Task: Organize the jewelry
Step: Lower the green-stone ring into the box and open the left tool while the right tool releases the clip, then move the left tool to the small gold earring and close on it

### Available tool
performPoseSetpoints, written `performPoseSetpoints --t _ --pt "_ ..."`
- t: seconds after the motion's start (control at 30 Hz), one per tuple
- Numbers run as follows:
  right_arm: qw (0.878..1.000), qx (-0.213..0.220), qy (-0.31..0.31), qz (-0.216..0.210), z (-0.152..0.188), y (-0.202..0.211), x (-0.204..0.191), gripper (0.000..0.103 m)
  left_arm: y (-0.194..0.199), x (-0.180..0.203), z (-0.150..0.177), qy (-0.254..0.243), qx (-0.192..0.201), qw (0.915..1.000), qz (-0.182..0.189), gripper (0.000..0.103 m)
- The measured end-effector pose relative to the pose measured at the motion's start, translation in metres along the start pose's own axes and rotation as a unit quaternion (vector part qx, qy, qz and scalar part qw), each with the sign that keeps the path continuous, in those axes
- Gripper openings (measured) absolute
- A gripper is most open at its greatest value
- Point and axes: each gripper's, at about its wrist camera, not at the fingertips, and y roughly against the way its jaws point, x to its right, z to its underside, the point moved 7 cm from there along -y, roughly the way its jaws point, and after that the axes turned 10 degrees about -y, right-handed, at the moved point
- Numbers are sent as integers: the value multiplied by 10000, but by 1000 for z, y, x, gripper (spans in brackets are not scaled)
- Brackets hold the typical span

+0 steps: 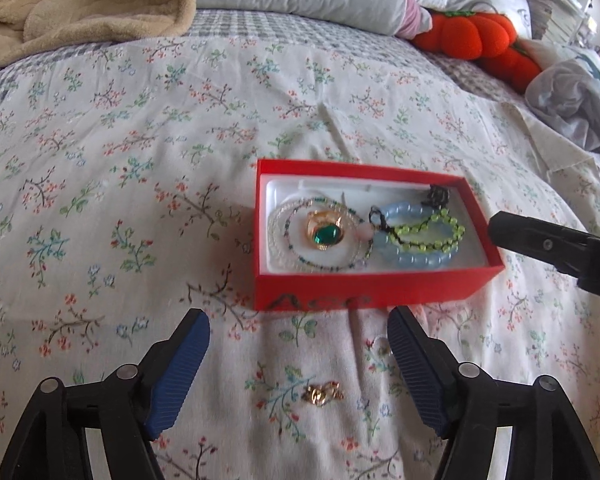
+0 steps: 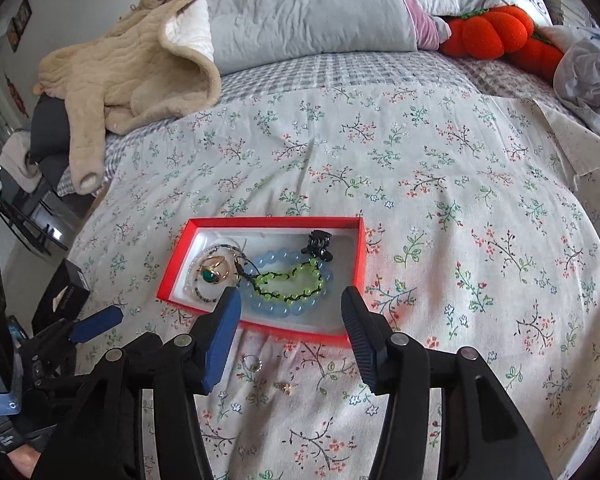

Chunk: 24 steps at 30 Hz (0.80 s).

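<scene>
A red box with a white lining lies on the floral bedspread; it also shows in the right wrist view. Inside are a gold ring with a green stone, a clear bead necklace, a blue bead bracelet, a green bead bracelet and a black hair claw. A small gold piece lies on the bedspread in front of the box, between the fingers of my open, empty left gripper. A small silver ring lies beside it. My right gripper is open and empty over the box's near edge.
A beige blanket and grey pillows lie at the head of the bed. An orange plush sits at the back right beside crumpled cloth. Black boxes stand off the bed's left edge.
</scene>
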Motion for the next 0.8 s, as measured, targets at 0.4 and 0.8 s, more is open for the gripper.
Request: performPoseSetpoints --t 0.4,0.8 --pt "9994 -273 -25 216 41 8 14 57 8 -9 42 -91 -354 9992 -170 81" --pt "9959 -714 88 540 84 -9 35 57 -9 -17 85 -361 -707 9964 -301 81"
